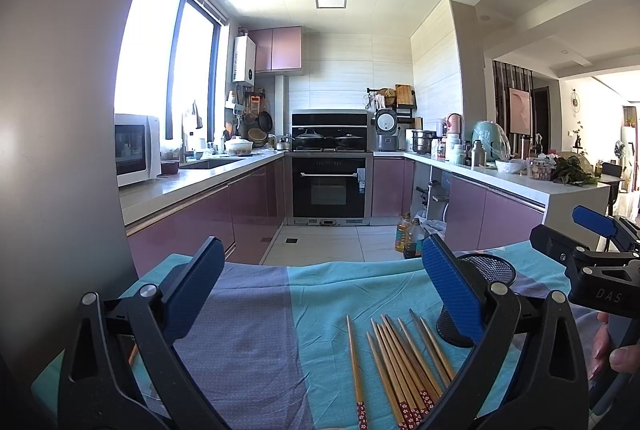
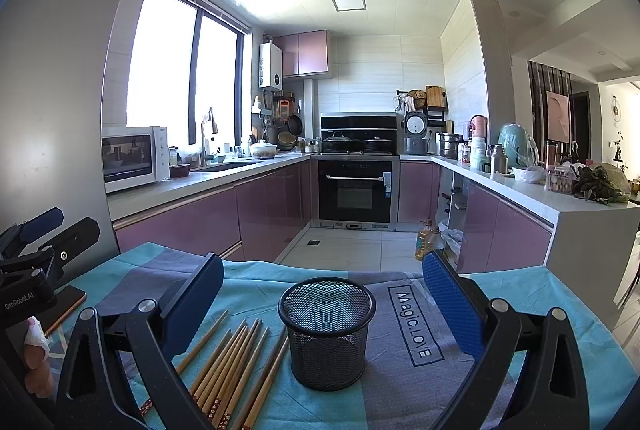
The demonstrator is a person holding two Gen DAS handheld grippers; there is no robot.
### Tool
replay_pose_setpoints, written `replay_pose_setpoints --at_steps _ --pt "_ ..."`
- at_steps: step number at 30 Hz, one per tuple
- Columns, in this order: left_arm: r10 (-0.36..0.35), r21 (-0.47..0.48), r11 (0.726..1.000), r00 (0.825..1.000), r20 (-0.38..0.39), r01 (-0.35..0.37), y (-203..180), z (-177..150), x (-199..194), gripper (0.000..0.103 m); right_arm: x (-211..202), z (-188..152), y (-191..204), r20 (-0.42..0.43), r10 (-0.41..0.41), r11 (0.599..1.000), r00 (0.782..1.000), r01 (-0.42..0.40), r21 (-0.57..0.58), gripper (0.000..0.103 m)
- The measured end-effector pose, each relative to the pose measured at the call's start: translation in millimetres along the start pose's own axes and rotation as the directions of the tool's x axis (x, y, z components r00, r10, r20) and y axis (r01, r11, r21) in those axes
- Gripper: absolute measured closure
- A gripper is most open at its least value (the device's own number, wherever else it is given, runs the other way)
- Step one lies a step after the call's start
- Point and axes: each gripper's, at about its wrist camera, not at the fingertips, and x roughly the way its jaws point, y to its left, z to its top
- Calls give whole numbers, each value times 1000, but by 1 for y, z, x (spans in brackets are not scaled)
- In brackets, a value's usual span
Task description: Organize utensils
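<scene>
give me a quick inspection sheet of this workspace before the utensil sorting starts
surface: table under a teal and grey cloth, printed "Magic LOVE".
job's things: wooden chopsticks lying loose in a rough bundle on the cloth; black mesh cup upright beside them, looks empty.
clutter: phone at the cloth's left edge.
grippers: left claw open, holding nothing, above the cloth; right claw open, holding nothing, facing the cup.
cables: nothing seen.
surroundings: kitchen with purple cabinets, oven, microwave; oil bottles on the floor.
</scene>
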Motion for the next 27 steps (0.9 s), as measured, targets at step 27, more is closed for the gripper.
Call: replay_pose_setpoints --at_steps 27 --pt "1 -1 1000 1000 -2 -1 0 -1 0 6 -3 -1 -2 3 -3 1000 1000 3 5 6"
